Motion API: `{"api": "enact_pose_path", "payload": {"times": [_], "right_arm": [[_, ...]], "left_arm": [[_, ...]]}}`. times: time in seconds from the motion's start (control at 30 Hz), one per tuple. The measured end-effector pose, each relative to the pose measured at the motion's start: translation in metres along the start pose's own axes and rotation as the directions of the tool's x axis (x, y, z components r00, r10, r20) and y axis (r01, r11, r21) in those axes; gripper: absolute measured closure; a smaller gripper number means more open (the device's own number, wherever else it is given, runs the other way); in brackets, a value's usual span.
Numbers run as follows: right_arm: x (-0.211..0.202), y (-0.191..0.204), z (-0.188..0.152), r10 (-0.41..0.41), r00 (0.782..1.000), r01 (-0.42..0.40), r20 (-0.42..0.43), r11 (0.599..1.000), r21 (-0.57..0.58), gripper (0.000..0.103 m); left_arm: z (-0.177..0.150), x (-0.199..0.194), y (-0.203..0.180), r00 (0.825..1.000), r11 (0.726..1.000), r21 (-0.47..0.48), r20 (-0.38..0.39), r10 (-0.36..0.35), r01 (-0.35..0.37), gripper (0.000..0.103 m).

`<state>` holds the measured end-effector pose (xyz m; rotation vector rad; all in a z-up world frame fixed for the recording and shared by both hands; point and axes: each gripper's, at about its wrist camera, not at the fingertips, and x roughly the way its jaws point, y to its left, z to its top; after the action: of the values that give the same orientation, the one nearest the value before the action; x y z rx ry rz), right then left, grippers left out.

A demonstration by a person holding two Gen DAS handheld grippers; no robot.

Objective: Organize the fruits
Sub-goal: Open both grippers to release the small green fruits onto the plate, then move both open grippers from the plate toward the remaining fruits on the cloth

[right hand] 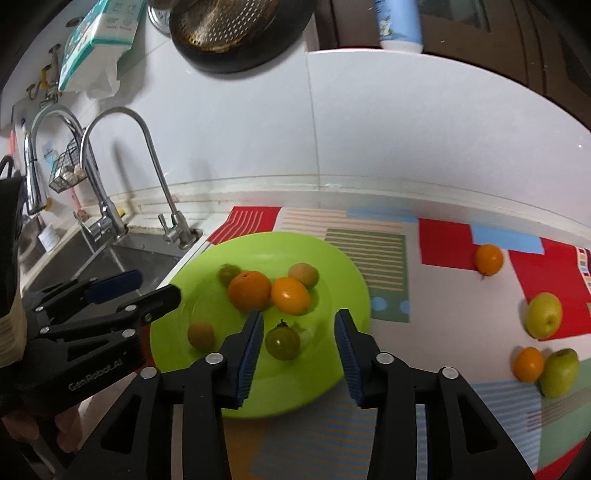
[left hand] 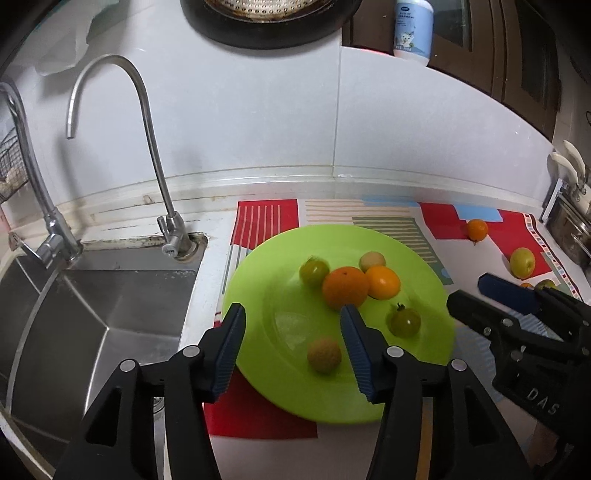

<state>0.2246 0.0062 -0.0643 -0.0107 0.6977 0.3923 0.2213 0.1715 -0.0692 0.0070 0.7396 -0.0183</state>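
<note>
A lime green plate lies on a patterned mat and holds several fruits: a big orange, a yellow-orange tomato, two green tomatoes, and two tan round fruits. My left gripper is open and empty above the plate's near left part. My right gripper is open and empty, hovering over the green tomato. Loose on the mat at the right are two small oranges and two green apples.
A steel sink with two taps lies left of the plate. The white tiled wall runs behind. A dark pan and a white bottle are up on the wall side. A metal rack stands at the far right.
</note>
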Motion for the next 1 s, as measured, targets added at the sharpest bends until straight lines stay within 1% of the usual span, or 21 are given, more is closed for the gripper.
{"api": "enact_pose_path", "payload": {"times": [0.07, 0.13, 0.2, 0.27, 0.4, 0.5, 0.63, 0.8, 1.0], "right_arm": [[-0.01, -0.003, -0.002, -0.015, 1.0, 0.015, 0.016, 1.0, 0.007, 0.055], [-0.018, -0.004, -0.004, -0.023, 0.999, 0.023, 0.024, 1.0, 0.007, 0.054], [-0.026, -0.006, -0.006, -0.029, 0.999, 0.029, 0.033, 0.999, 0.014, 0.048], [-0.037, -0.008, -0.009, -0.041, 0.998, 0.04, 0.049, 0.999, 0.021, 0.045], [-0.054, -0.013, -0.013, -0.054, 0.996, 0.052, 0.07, 0.998, 0.031, 0.043], [-0.068, -0.017, -0.017, -0.068, 0.994, 0.065, 0.088, 0.997, 0.041, 0.04], [-0.085, -0.021, -0.022, -0.082, 0.991, 0.077, 0.109, 0.996, 0.051, 0.04], [-0.103, -0.029, -0.028, -0.093, 0.988, 0.086, 0.126, 0.995, 0.06, 0.04], [-0.125, -0.043, -0.035, -0.125, 0.982, 0.116, 0.144, 0.991, 0.074, 0.04]], "left_arm": [[-0.003, -0.008, -0.003, 1.0, 1.0, -0.001, 0.003, 0.002, -0.002, 0.046], [-0.005, -0.016, -0.006, 1.0, 1.0, -0.002, 0.009, 0.002, -0.002, 0.044], [-0.006, -0.023, -0.009, 1.0, 1.0, -0.002, 0.016, 0.001, -0.001, 0.043], [-0.007, -0.032, -0.013, 1.0, 1.0, 0.001, 0.026, 0.004, -0.004, 0.04], [-0.009, -0.05, -0.021, 0.999, 1.0, 0.012, 0.05, 0.012, -0.012, 0.035], [-0.012, -0.061, -0.026, 0.998, 1.0, 0.018, 0.064, 0.013, -0.015, 0.034], [-0.015, -0.075, -0.034, 0.996, 1.0, 0.026, 0.084, 0.01, -0.012, 0.031], [-0.018, -0.089, -0.049, 0.994, 0.999, 0.049, 0.108, -0.008, 0.003, 0.031], [-0.018, -0.101, -0.071, 0.991, 0.997, 0.07, 0.133, -0.031, 0.022, 0.03]]}}
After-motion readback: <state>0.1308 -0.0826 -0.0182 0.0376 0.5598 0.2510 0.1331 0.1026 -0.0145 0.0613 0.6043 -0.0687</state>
